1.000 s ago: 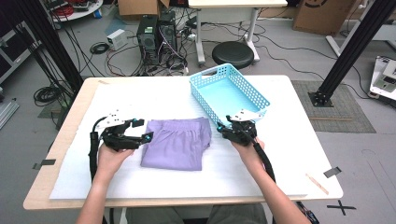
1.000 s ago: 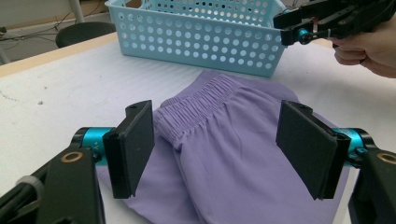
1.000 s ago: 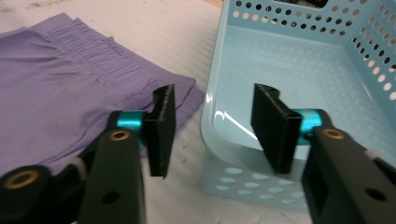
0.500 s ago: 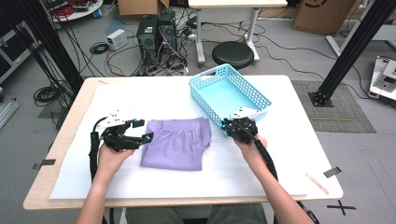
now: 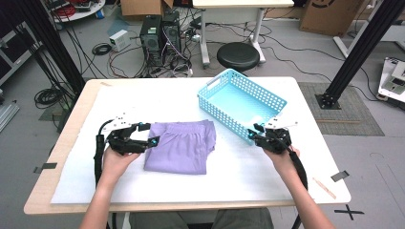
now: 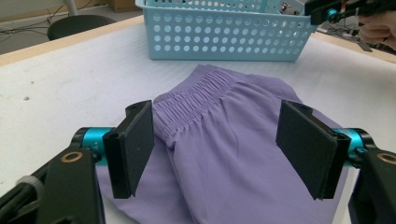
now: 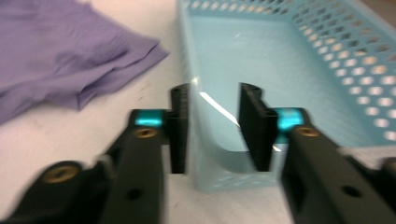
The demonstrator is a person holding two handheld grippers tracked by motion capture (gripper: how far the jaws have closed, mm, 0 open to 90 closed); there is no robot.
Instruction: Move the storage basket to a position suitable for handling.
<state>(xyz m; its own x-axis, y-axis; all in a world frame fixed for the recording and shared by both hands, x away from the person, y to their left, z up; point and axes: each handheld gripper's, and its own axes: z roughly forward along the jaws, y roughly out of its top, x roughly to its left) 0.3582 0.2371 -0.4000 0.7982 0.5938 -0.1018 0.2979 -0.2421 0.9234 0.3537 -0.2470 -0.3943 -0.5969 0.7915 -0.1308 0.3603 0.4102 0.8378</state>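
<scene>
Purple cloth (image 5: 180, 146), folded with its elastic band toward the basket, lies mid-table; my left gripper (image 5: 152, 135) sits at its left edge. From that gripper's own view the jaws stand wide over the cloth, pads clear of it. My right gripper (image 7: 214, 126) straddles the near corner wall of the pale blue perforated basket (image 5: 228, 92). Its own view, blurred, shows a gap between pads and wall; those jaws have just been opening. From above, the basket sits just right of the cloth.
</scene>
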